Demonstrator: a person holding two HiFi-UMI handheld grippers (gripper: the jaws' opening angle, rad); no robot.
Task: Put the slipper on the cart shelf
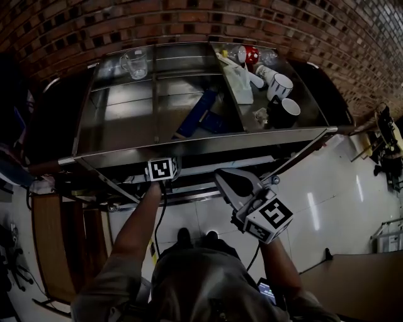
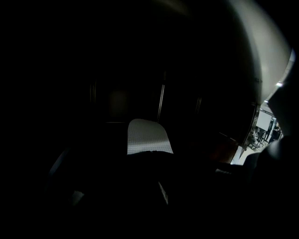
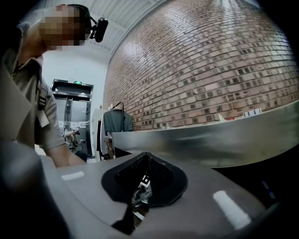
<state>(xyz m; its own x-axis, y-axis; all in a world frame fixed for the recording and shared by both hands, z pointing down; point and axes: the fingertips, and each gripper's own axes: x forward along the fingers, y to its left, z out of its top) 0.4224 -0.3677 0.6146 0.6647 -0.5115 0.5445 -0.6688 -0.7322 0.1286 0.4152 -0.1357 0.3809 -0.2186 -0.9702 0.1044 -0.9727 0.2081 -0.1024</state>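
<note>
In the head view my left gripper reaches under the steel cart's top shelf, so only its marker cube shows. The left gripper view is very dark. A pale, dotted slipper sole sticks out ahead of the left gripper, whose jaws look shut on its near end. My right gripper hangs in front of the cart, shut on a grey slipper. In the right gripper view the grey slipper fills the lower half, with the right gripper inside its dark opening.
On the cart's top stand a glass, a blue item, two black-and-white mugs, a red can and pale bottles. A brick wall rises behind. White floor lies at the right, and wood panels lie at the left.
</note>
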